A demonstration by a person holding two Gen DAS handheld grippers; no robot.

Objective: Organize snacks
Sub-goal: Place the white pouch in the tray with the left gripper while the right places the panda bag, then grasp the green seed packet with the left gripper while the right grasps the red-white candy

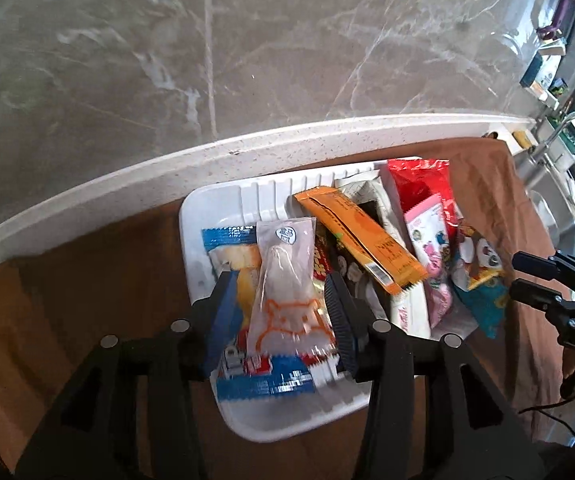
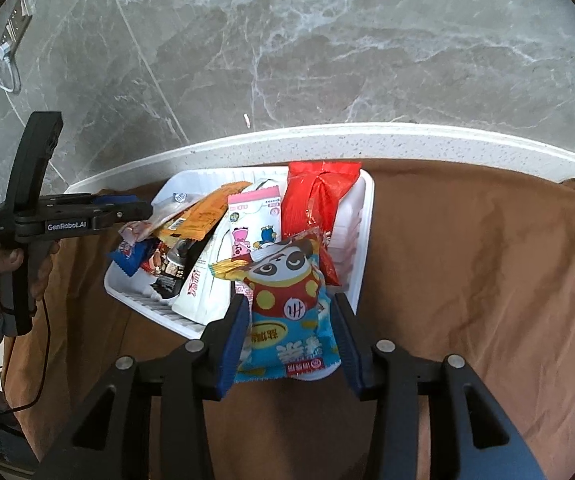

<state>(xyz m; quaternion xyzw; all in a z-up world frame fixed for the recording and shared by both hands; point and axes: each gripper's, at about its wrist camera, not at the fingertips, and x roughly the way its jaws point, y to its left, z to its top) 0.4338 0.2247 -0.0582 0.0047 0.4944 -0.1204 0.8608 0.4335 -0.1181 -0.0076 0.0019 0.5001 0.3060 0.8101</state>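
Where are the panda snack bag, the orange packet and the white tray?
panda snack bag (image 2: 287,300), right wrist view, printed panda body.
orange packet (image 1: 361,240), left wrist view, middle of wrapper.
white tray (image 1: 191,216), left wrist view, bare left rim.

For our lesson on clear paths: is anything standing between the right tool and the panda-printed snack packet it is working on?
Nothing visible does. The blue panda-printed snack packet already sits directly between the right tool's fingers, at the near edge of the white ribbed plastic tray, with no other wrapper in front of it.
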